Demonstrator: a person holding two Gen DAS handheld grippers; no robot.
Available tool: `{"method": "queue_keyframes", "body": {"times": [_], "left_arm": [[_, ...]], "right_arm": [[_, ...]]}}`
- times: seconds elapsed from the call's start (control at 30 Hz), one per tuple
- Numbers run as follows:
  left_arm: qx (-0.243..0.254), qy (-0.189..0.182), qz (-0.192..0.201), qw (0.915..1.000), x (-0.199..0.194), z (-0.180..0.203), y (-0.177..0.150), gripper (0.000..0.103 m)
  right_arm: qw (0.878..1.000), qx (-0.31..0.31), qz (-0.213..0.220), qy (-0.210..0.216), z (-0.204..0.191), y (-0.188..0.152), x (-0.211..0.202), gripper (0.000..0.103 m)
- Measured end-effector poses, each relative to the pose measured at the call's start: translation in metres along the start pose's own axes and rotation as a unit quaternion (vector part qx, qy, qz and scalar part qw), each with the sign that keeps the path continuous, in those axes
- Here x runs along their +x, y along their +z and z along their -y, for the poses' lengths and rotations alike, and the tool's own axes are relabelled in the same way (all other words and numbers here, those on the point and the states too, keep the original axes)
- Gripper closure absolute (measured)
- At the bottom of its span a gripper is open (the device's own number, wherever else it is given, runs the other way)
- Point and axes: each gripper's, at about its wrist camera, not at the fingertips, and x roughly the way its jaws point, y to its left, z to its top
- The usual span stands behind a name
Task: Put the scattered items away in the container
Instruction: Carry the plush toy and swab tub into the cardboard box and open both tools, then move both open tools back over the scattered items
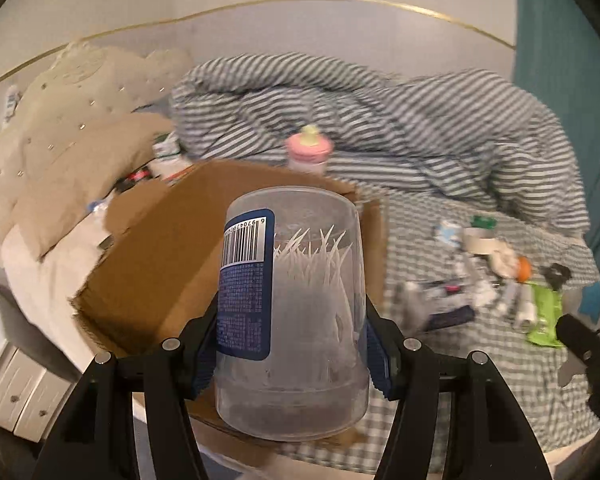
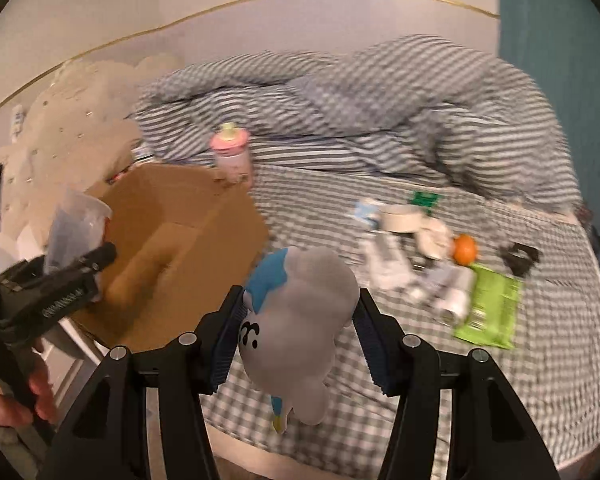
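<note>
Left gripper (image 1: 288, 344) clamped on clear plastic toothpick jar with blue barcode label (image 1: 292, 312); blue-padded fingers (image 1: 206, 344) pressing both sides, jar upright, long axis running up and away from the pads. Open brown cardboard box (image 1: 160, 264) directly behind and to the left of the jar, its opening already past the jar's far side. Nearer of the two loads to the box, judging by the overlap in the left wrist view.

Right gripper (image 2: 296, 344) closed on grey plush toy with blue fin and printed face (image 2: 300, 320); fingers (image 2: 226, 344) squeezing its flanks, body lengthwise between them, tail end hanging toward the camera. Same cardboard box (image 2: 172, 240) up and to the left of the plush, clear of it, checked bed sheet (image 2: 500, 400) underneath. Left gripper with jar (image 2: 76, 220) visible at far left, over the box's near edge, a hand (image 2: 16, 396) on its handle.

Key relation: box lies left of both loads; jar close over it, plush needing more leftward travel.

Still scattered on the bed to the right: green packet (image 2: 492, 312), small orange fruit (image 2: 466, 248), roll of tape (image 2: 400, 216), white tubes, black clip. Pink-capped baby bottle (image 2: 232, 152) standing just beyond the box's far corner. Heavy blur, small items hard to name.
</note>
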Motion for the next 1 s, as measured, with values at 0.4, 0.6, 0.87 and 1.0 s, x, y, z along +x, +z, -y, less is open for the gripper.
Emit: {"method": "queue_keyframes", "body": {"times": [0.4, 0.6, 0.87, 1.0], "left_arm": [[-0.054, 0.037, -0.050, 0.9966, 0.058, -0.076, -0.008, 0.040], [-0.050, 0.029, -0.053, 0.9969, 0.064, -0.080, -0.011, 0.013], [-0.036, 0.025, -0.042, 0.9982, 0.052, -0.060, -0.009, 0.009], [-0.028, 0.005, -0.030, 0.9991, 0.036, -0.036, -0.010, 0.009]], "right_arm": [[0.993, -0.037, -0.046, 0.102, -0.097, 0.050, 0.087, 0.049], [0.992, -0.038, -0.060, 0.101, -0.117, 0.065, 0.122, 0.019], [0.997, -0.022, -0.029, 0.074, -0.094, 0.060, 0.091, 0.011], [0.999, -0.005, -0.020, 0.046, -0.054, 0.048, 0.068, 0.011]]}}
